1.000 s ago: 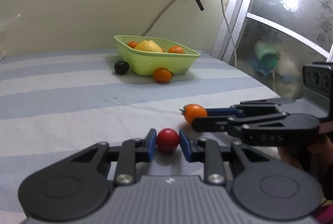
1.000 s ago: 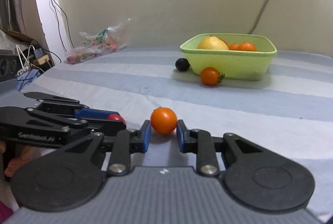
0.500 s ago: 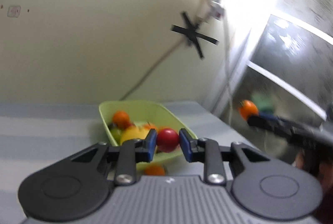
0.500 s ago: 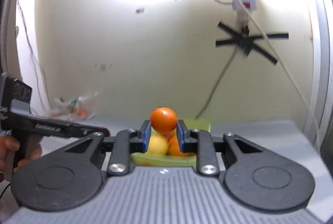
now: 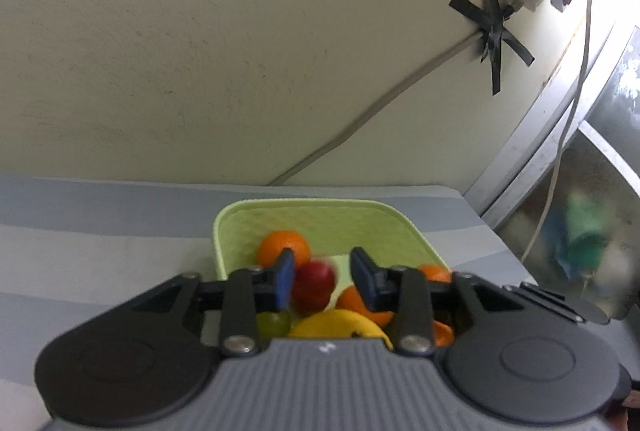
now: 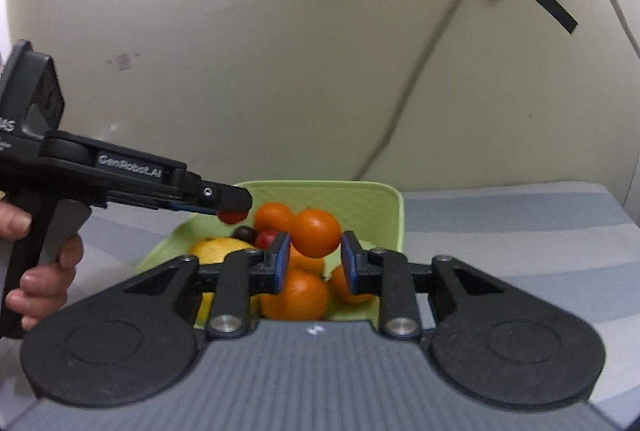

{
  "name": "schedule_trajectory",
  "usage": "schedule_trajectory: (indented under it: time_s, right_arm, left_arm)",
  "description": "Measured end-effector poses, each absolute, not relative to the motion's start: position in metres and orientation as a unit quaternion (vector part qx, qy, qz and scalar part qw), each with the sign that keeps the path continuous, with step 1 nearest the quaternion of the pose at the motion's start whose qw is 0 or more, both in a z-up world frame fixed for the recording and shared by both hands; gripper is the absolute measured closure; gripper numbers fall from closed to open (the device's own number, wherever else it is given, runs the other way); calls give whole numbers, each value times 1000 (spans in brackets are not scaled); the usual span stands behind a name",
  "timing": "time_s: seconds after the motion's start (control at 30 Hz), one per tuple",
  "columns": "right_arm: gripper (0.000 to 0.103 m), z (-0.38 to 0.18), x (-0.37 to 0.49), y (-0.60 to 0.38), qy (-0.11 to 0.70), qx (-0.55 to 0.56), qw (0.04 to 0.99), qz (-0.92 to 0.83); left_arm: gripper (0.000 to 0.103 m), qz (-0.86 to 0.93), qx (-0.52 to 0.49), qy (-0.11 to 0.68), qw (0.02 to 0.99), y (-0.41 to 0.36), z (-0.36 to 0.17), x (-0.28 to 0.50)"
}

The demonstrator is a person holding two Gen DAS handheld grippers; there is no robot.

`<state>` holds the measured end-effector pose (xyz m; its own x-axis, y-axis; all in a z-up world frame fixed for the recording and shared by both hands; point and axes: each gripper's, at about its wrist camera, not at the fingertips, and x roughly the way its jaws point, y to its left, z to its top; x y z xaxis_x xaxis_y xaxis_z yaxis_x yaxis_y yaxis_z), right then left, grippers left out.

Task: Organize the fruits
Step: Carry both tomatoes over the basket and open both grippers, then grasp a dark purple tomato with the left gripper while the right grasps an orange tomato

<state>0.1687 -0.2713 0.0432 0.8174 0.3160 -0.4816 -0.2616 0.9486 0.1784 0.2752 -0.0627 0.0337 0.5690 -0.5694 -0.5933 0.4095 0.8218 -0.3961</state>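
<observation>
Over the bowl: both claws hang above the green bowl (image 6: 384, 191).
Left claw (image 5: 325, 277): jaws opening, red tomato (image 5: 314, 285) dropping free between them.
Right claw (image 6: 313, 261): jaws opening, orange tomato (image 6: 316, 233) loose between them.
Risk: falling fruit may bounce off the piled oranges (image 6: 294, 295) and roll out.
Surface: striped bed sheet (image 6: 520, 227); cream wall (image 5: 200, 51) beyond, cable taped on.

Fruit is crowding the near half of the green basket (image 5: 320, 215), with oranges (image 6: 294, 293) and a yellow fruit (image 5: 340, 325) piling close under both sets of opening jaws. Its far floor is lying bare. The left gripper (image 6: 224, 201) is reaching across the basket's left rim, blocking that side, while striped cloth (image 6: 520, 215) is stretching clear on the right.
</observation>
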Motion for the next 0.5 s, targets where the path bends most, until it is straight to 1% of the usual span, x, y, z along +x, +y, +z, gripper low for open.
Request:
schedule_trajectory:
  time_s: [0.03, 0.07, 0.23, 0.37, 0.43, 0.5]
  right_arm:
    - [56, 43, 169, -272, 257, 52, 953, 148]
    - [54, 43, 169, -272, 254, 51, 955, 147]
    - [54, 55, 152, -275, 232, 56, 960, 149]
    - [54, 68, 115, -275, 205, 58, 964, 161]
    - [54, 68, 95, -273, 207, 64, 961, 175]
    - [54, 63, 81, -267, 218, 69, 955, 187]
  left_arm:
    - [59, -275, -105, 370, 881, -65, 33, 276]
    - [56, -275, -104, 367, 883, -65, 33, 274]
    - [55, -280, -115, 352, 886, -53, 41, 263]
    - [55, -292, -124, 313, 895, -13, 53, 232]
    - [53, -299, -111, 299, 899, 4, 55, 216]
    - [48, -303, -73, 289, 905, 19, 50, 197]
